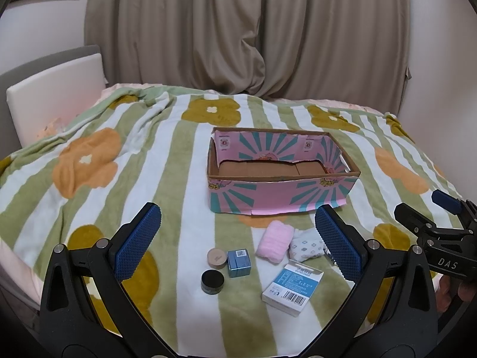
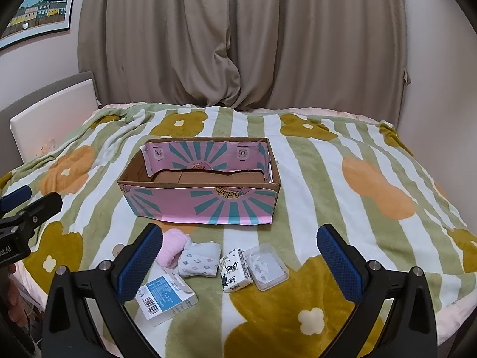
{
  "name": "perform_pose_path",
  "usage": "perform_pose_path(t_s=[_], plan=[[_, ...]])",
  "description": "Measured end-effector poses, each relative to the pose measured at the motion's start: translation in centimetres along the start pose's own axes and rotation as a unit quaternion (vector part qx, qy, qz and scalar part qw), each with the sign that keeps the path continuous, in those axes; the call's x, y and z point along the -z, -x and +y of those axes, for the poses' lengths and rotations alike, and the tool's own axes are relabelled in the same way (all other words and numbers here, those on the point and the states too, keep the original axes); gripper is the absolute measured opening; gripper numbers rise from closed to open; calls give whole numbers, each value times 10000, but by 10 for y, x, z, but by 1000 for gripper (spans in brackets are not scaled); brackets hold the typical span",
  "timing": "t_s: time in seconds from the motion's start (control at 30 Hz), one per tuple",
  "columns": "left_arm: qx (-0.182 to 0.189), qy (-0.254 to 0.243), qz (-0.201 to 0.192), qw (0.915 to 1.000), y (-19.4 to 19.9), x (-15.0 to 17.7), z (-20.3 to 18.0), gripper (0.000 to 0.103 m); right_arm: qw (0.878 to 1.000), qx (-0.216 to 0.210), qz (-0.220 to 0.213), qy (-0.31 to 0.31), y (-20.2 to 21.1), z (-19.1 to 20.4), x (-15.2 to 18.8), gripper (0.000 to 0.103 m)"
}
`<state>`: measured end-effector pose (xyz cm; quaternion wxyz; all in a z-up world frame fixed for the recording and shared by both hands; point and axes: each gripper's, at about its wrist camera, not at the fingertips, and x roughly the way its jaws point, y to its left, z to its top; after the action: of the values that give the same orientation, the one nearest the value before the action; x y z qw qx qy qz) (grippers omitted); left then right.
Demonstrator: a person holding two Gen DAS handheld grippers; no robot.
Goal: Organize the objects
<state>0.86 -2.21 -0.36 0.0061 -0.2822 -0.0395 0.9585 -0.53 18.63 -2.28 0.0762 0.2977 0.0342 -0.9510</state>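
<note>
An open pink-and-teal cardboard box sits empty on the bed. In front of it lie a pink rolled cloth, a white patterned cloth, a white-blue carton, a small blue box, a tan round jar and a black-lidded jar. The right wrist view also shows a tissue pack and a clear plastic case. My left gripper and right gripper are both open and empty, above these items.
A green-striped flowered blanket covers the bed. Beige curtains hang behind, a white headboard panel stands at the left. The right gripper's body shows at the left wrist view's right edge.
</note>
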Motion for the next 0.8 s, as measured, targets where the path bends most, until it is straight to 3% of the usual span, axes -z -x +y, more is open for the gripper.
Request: perform_pose_path(t_s=[0.8], plan=[[-226, 149, -251, 9993, 20, -17, 32, 103, 9999, 20, -154, -40, 11, -4, -5, 103]])
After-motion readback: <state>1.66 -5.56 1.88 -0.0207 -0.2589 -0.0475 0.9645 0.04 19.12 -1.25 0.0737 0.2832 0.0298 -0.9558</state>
